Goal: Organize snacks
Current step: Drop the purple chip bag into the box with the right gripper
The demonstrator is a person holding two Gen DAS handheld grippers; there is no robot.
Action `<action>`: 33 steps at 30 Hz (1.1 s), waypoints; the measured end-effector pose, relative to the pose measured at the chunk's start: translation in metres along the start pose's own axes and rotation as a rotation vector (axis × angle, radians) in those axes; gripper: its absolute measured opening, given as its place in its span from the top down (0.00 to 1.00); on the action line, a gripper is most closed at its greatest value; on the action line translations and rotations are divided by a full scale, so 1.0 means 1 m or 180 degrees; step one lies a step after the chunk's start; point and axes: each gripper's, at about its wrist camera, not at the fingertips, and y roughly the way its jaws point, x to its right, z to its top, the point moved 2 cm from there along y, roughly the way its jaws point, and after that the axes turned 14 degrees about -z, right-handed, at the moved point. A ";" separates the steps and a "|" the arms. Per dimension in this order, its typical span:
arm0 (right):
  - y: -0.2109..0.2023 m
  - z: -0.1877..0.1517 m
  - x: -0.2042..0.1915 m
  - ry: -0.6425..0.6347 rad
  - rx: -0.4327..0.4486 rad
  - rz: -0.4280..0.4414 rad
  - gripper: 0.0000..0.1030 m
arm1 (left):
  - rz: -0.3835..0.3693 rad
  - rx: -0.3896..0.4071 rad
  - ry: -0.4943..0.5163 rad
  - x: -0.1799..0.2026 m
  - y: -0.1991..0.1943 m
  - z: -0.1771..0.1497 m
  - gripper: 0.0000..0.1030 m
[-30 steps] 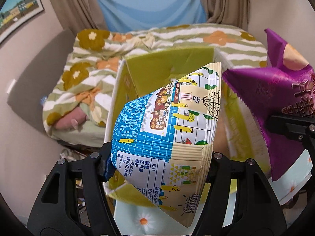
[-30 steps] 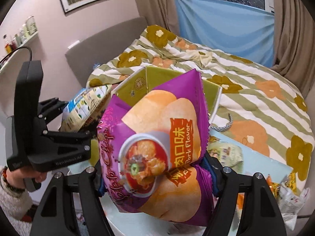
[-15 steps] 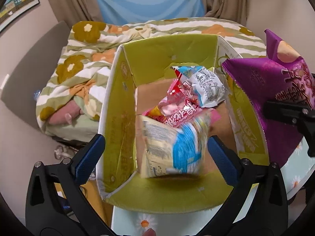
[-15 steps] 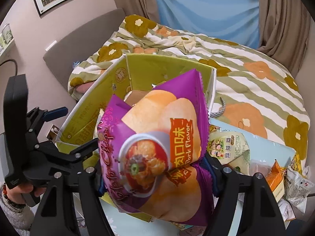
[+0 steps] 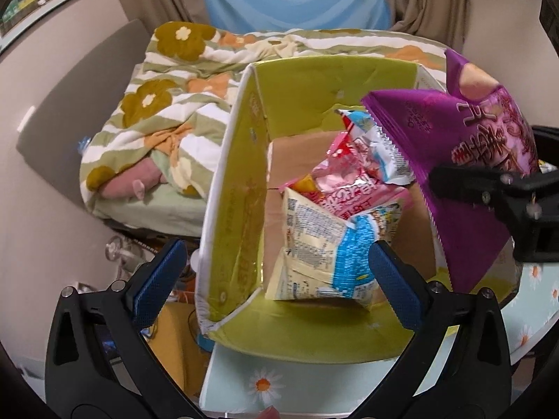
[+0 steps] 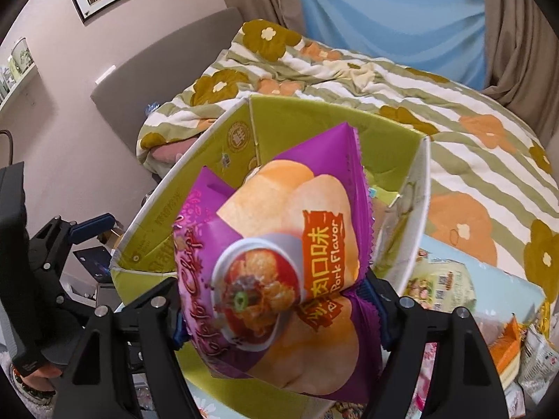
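The open green-lined cardboard box (image 5: pixel 241 209) is taking snacks, the right gripper (image 6: pixel 279 310), jaws just easing wider, is pinching the puffy purple chip bag (image 6: pixel 279 244) right above it, needing a drop next, while the left gripper (image 5: pixel 276 279) is hanging spread and empty over the blue-and-cream snack packet (image 5: pixel 325 255) lying inside.

From my right wrist view the purple chip bag (image 6: pixel 279 279) hides most of the box's (image 6: pixel 195 188) inside. I can't read the small print on the blue-and-cream packet (image 5: pixel 325 244). Snacks (image 6: pixel 531 345) at right run off-frame.
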 end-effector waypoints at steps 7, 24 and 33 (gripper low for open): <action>0.004 -0.009 0.001 0.0079 0.0111 0.0049 0.00 | 0.0015 -0.0054 -0.0093 -0.005 0.004 -0.006 0.00; -0.059 -0.010 -0.002 0.0098 0.0495 -0.0130 0.00 | 0.0028 0.0250 -0.0035 0.004 -0.046 -0.001 0.00; -0.123 -0.038 0.017 0.0437 0.0752 -0.0466 0.00 | -0.0202 0.0515 0.0263 0.047 -0.086 0.005 0.00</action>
